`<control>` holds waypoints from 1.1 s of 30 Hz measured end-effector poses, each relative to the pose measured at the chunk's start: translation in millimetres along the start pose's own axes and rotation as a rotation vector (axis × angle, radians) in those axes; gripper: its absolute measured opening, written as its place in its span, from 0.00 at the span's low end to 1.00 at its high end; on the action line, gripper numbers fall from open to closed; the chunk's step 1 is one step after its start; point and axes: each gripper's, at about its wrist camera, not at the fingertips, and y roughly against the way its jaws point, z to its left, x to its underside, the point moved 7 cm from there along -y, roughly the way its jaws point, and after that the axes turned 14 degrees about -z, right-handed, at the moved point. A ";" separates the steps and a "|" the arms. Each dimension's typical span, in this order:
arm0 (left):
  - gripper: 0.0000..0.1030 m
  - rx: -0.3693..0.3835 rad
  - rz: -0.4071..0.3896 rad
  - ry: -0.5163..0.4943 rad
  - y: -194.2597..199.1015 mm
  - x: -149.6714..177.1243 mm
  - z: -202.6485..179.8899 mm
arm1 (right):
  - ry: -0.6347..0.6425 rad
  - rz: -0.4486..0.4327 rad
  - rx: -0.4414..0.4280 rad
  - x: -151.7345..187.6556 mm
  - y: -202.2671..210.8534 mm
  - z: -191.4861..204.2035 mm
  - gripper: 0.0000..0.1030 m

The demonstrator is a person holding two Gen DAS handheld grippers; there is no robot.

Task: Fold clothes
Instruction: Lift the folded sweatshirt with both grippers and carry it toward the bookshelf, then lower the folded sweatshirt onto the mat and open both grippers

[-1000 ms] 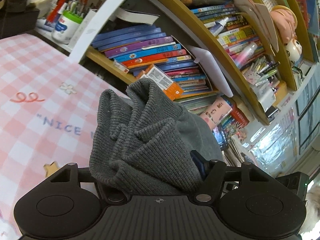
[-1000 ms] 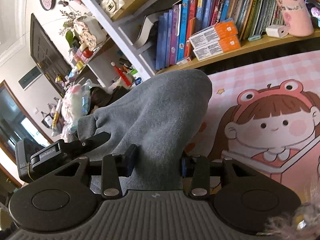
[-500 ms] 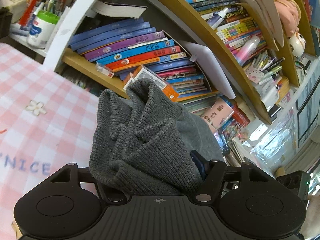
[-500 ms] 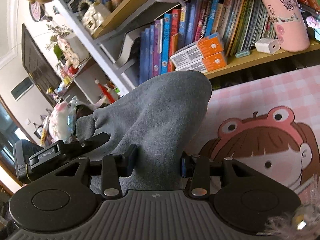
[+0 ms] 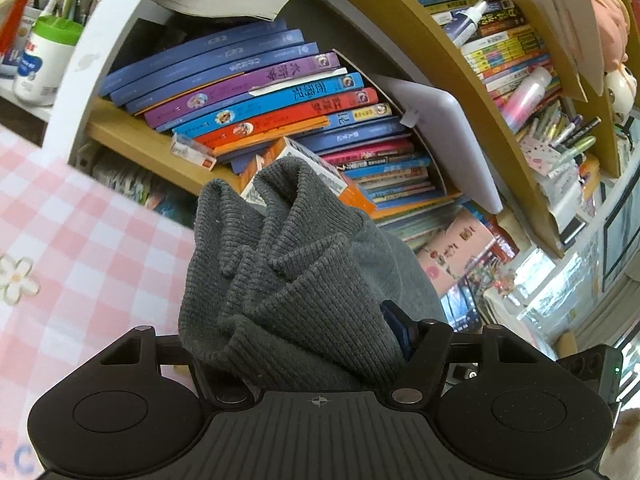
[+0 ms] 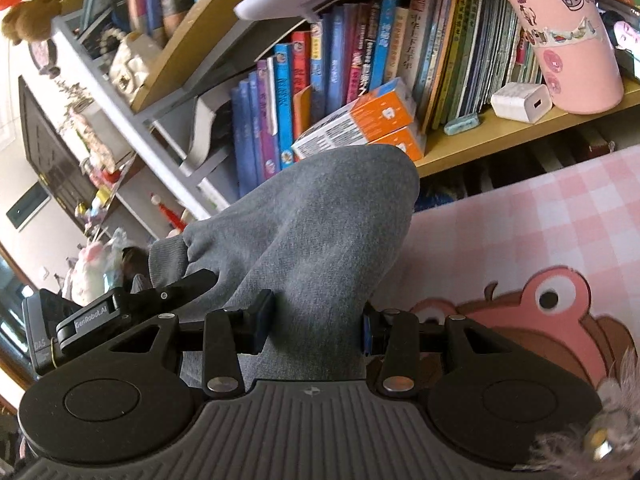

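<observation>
A grey garment fills the middle of both wrist views. In the left wrist view its ribbed hem (image 5: 296, 280) is bunched in thick folds between the fingers of my left gripper (image 5: 304, 352), which is shut on it. In the right wrist view the smooth grey garment cloth (image 6: 320, 240) rises in a hump from my right gripper (image 6: 318, 328), whose jaws pinch it. The cloth hides the fingertips of both. The left gripper's black body (image 6: 120, 312) shows at the left of the right wrist view, with the cloth stretched between the two.
A pink checked tablecloth (image 5: 72, 248) with a cartoon frog-hat print (image 6: 552, 308) covers the table below. Right behind stands a bookshelf (image 5: 280, 112) packed with books, an orange box (image 6: 360, 120), a pink tumbler (image 6: 560, 32) and a white charger (image 6: 520, 102).
Both grippers have carried the garment toward the bookshelf. The shelf looms larger, and less tablecloth shows in both views. The grips look the same.
</observation>
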 end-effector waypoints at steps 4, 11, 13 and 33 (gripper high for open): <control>0.64 0.000 0.005 0.008 -19.1 -1.8 7.7 | -0.020 0.003 0.011 -4.9 -15.4 -12.2 0.38; 0.65 -0.016 0.033 0.039 -43.6 6.3 28.2 | -0.042 0.033 0.033 -2.9 -41.0 -35.8 0.38; 0.65 -0.024 0.047 0.047 -48.1 9.2 34.0 | -0.050 0.046 0.042 0.7 -47.0 -42.7 0.40; 0.97 -0.044 -0.087 -0.112 0.7 9.7 14.3 | -0.057 -0.076 0.126 6.6 -7.7 -52.3 0.82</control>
